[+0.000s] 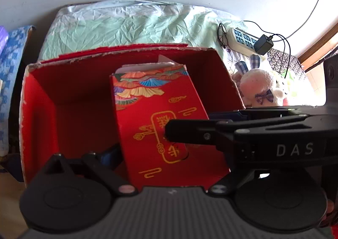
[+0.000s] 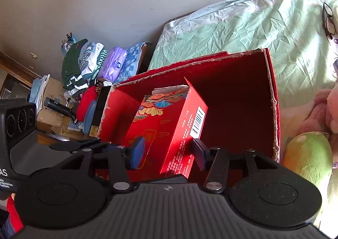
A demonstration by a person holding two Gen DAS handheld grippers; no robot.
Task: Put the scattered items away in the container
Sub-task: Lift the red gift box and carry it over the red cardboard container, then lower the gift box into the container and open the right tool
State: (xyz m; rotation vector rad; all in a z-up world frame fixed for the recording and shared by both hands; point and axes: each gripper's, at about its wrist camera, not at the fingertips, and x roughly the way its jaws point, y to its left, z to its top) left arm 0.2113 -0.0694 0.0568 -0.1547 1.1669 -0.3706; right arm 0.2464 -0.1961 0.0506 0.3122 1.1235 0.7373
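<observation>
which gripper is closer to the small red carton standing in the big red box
Right. The right gripper straddles the small red carton, a blue pad close on each side. The left gripper's fingers are hidden behind the other gripper crossing its view, so its spot relative to the carton is unclear.

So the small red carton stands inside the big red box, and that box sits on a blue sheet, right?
Not quite. The small red carton does stand inside the big red box, but the sheet under the box is pale green, not blue. The right wrist view shows it.
</observation>
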